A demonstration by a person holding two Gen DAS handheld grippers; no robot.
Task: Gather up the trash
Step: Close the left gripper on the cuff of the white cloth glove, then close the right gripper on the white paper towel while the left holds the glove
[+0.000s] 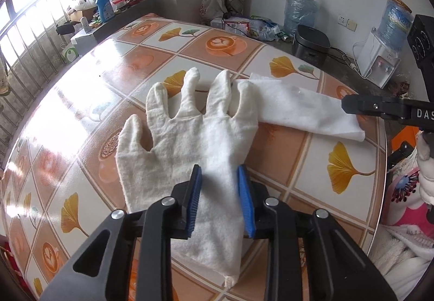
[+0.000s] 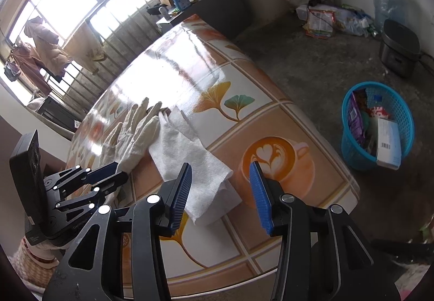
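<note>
Left tool (image 1: pixel 219 178): pads set narrow astride the cuff of a cream glove (image 1: pixel 190 143), contact not resolved. Right tool (image 2: pixel 221 178): jaws parted, nothing gripped, poised over a white paper towel (image 2: pixel 190 157) lying beside the glove. Both lie on the glossy tiled desk (image 2: pixel 284 124), near its right edge. Blue trash basket (image 2: pixel 377 124) noted on bare concrete floor (image 2: pixel 298 62) to the right.

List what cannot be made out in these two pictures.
- Left wrist view: the cuff of the cream fabric glove is hidden behind the left gripper; whether its fingers pinch it is unclear.
- Right wrist view: the blue plastic mesh basket shows only its top items.
- The white paper towel hides its own underside.
</note>
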